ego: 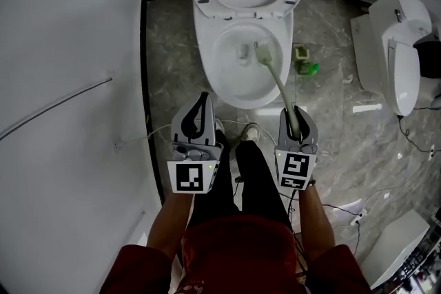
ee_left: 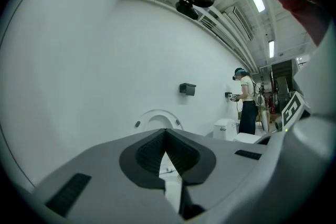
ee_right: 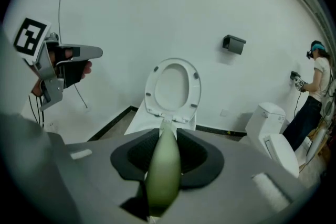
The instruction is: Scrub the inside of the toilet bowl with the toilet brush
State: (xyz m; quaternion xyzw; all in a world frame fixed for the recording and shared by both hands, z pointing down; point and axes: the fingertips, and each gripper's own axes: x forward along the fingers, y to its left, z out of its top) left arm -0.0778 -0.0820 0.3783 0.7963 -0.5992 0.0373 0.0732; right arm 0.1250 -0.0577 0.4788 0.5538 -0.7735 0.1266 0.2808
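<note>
Right gripper [ego: 294, 113] has its fingers clamped on the brush [ego: 264, 54] handle, with the bristle head down inside the bowl [ego: 207, 55]. Left gripper [ego: 201, 101] hangs just short of the bowl's front rim, fingers closed on nothing. The risk, I'd say, is that long handle held at one end only — scrub hard and it may twist, or flick water over the bowl's rim.

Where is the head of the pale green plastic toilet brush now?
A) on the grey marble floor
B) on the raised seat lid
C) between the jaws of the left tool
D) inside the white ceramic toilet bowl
D: the pale green plastic toilet brush, clamped in the right tool, reaches down into the white ceramic toilet bowl.
</note>
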